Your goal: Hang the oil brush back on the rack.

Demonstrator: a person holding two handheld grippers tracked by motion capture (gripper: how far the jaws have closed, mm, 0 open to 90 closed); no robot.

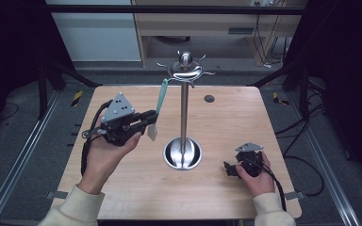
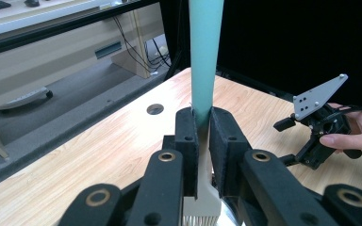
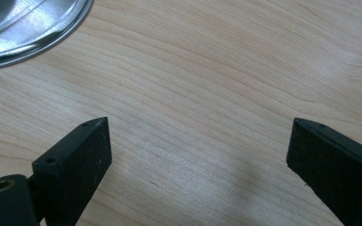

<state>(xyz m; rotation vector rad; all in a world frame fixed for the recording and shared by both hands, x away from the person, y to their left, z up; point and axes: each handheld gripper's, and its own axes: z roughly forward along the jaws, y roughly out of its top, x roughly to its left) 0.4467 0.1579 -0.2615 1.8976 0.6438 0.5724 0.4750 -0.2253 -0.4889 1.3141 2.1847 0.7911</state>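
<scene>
Teal-handled brush (image 1: 159, 104) hangs from a hook on the steel utensil stand (image 1: 184, 101), left gripper (image 1: 147, 121) clamped on its neck to lift it off; right gripper (image 1: 231, 169) rests spread, empty, on the table (image 1: 136, 188).

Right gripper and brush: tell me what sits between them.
In the high view, the steel stand, with its round base on the table, sits between the right gripper and the brush clamped in the left gripper.
</scene>
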